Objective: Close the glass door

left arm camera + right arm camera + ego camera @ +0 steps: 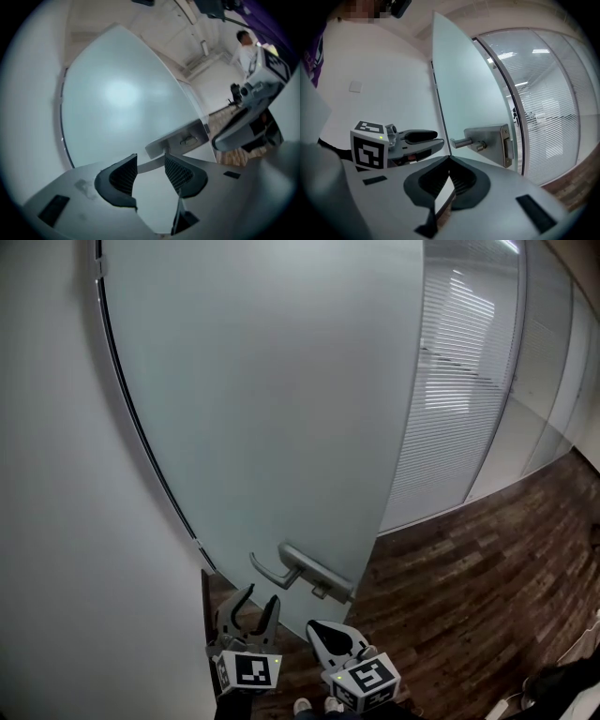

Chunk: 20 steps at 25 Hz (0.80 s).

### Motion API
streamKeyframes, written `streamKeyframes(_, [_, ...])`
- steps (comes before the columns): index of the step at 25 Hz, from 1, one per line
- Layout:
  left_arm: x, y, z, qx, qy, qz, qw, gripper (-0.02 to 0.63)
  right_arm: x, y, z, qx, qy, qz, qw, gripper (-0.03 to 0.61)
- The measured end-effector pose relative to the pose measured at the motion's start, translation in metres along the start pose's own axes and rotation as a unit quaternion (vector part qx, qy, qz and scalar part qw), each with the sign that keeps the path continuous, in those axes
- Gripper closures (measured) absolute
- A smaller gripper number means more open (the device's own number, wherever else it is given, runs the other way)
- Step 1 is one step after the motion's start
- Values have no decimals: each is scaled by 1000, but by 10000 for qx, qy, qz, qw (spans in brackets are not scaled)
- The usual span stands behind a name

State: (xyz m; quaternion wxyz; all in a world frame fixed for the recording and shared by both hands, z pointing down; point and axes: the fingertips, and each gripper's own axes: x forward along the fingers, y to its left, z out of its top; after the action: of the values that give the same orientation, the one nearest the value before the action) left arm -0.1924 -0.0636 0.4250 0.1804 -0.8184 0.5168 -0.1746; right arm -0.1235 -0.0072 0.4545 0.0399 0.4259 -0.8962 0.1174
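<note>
The frosted glass door (281, 409) stands ajar, its free edge swung out from the white wall. A grey metal lever handle (281, 570) on a lock plate (323, 577) sits low on it. My left gripper (262, 594) is open, its fingertips just short of the lever's end, with nothing between the pads. In the left gripper view the lever (149, 164) shows through the gap of the left gripper (150, 158). My right gripper (317, 627) is shut and empty, below the lock plate. In the right gripper view the right gripper (449, 160) points at the handle (461, 142).
A white wall (75, 521) runs along the left, by the door's hinge side. Dark wood floor (469, 559) spreads to the right, below a glass partition with blinds (459, 381). A person in white (244, 49) stands far off in the left gripper view.
</note>
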Motion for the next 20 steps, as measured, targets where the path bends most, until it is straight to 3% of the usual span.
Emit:
streamKeyframes(2, [14, -6, -9, 945, 290, -399, 9943, 421, 4, -1, 1, 13, 16, -53, 10000, 588])
streamKeyframes(4, [27, -7, -17, 1759, 512, -699, 9806, 398, 7, -1, 2, 18, 23, -84, 10000, 588])
streamKeyframes(11, [58, -10, -36, 3435, 757, -1387, 9257, 397, 10, -5, 3, 41, 49, -336, 9994, 588])
streamKeyframes(13, [63, -12, -38, 3669, 733, -1440, 9161, 399, 10, -6, 4, 29, 28, -399, 9992, 588])
streamKeyframes(17, [71, -6, -33, 3461, 740, -1608, 9213, 442, 15, -6, 12, -4, -22, -522, 9986, 588])
streamKeyframes(20, [74, -8, -37, 3454, 1011, -1911, 9132, 445, 19, -6, 13, -4, -7, -621, 9981, 588])
